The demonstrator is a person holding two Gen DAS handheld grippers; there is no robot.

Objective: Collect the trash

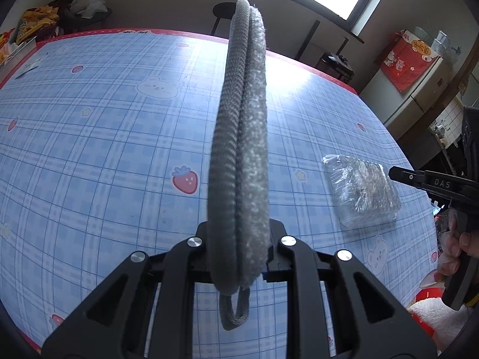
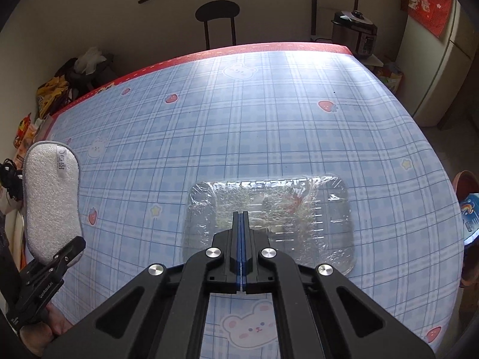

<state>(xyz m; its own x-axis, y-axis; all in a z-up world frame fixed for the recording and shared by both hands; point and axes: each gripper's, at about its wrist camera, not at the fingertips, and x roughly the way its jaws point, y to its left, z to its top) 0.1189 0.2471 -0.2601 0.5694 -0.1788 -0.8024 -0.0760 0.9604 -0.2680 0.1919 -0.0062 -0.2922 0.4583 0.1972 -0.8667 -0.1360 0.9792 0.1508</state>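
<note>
Left gripper (image 1: 238, 257) pinched a grey cleaning pad (image 1: 239, 149) edge-on between its fingers, the pad standing up over the blue checked tablecloth (image 1: 104, 149); seen from the right wrist, its white fluffy face and label showed. Right gripper (image 2: 241, 218) had its fingers pressed together with nothing between them, hovering above a clear plastic tray (image 2: 314, 209) wrapped in film. Tray lay flat on the cloth near the table's near edge, well apart from the pad.
</note>
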